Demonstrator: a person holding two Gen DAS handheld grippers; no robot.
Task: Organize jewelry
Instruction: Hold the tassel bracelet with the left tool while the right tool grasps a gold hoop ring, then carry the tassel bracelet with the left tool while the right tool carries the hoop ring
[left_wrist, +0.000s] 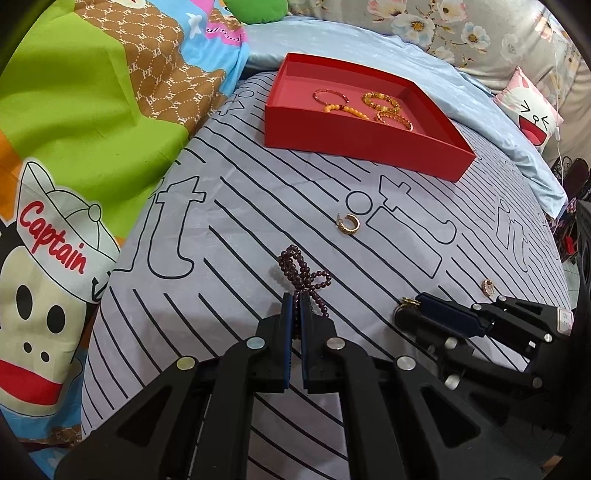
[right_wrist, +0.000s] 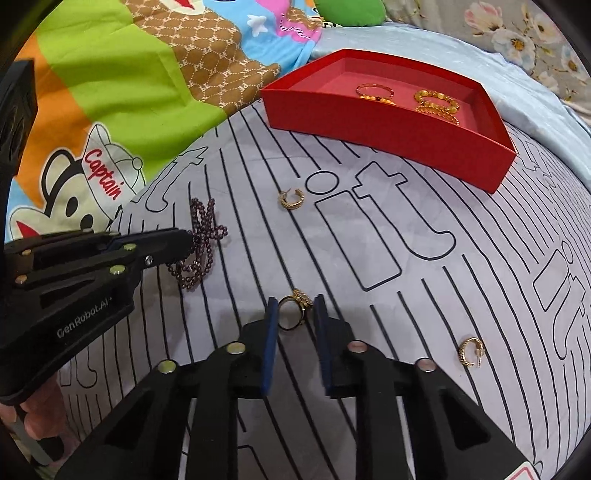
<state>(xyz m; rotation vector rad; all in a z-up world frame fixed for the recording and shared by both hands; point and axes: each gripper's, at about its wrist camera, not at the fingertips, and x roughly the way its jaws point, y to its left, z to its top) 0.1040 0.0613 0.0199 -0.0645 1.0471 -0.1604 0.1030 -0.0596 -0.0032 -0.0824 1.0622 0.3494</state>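
I am pinching the purple bead bracelet (left_wrist: 304, 275) with the left gripper (left_wrist: 294, 301). My right gripper (right_wrist: 295, 310) is closing around the gold ring (right_wrist: 291, 312); the red tray (right_wrist: 388, 118) is lying at one o'clock.

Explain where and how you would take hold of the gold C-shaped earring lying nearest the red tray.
Pinch the gold C-shaped earring across its thick curved band, opposite the gap, coming from above. It seems to lie flat on the striped sheet, so a top-down pinch likely suits; the thin post offers little hold.
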